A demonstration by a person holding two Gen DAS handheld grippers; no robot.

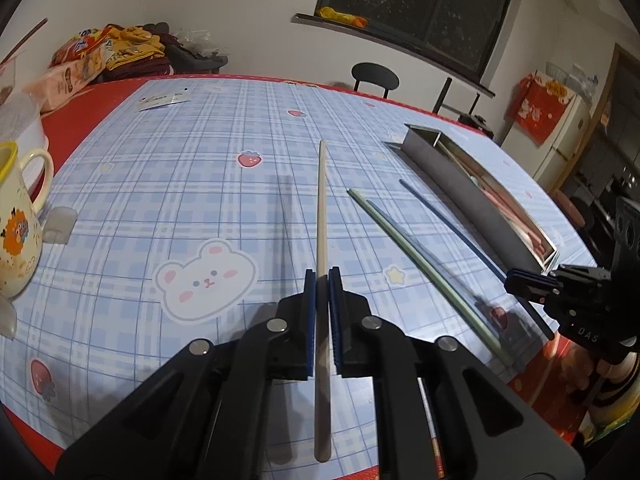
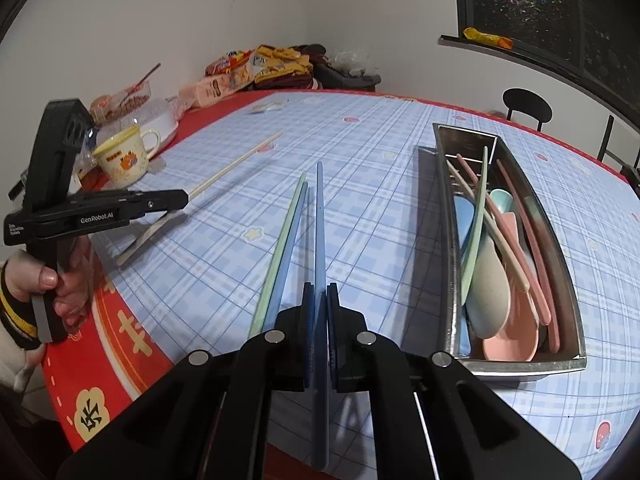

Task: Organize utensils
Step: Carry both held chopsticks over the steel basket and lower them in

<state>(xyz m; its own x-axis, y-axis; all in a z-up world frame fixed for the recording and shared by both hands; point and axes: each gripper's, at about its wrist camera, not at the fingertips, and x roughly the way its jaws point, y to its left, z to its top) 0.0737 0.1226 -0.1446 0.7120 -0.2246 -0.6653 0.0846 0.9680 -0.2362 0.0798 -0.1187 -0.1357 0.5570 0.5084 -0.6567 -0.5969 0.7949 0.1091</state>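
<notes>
Two chopsticks are in your grip at once, one per tool. Your left gripper is clamped tight on a beige chopstick, which runs out ahead between the jaws with its tip above the checked cloth. Your right gripper is closed just as firmly on a dark blue chopstick, also held along the line of the jaws.

So the step in hand looks like the carry: both sticks are picked up and neither is yet in the steel utensil tray, which sits to the right of both tools and already holds pink and beige chopsticks plus several pastel spoons. The next move calls for swinging each stick over the tray, lining it up with the long side, and lowering it before you release; a crosswise stick would likely bridge the rim. Feeding them in one at a time seems wise, since the tray is narrow.

A pale green chopstick and a light blue one lie side by side on the table, just left of the held blue stick, waiting.

You work over a blue plaid tablecloth printed with bears and strawberries, red-bordered. A yellow-rimmed mug stands at the left edge, snack packets are piled at the far corner, and a dark window and black chair sit beyond.
</notes>
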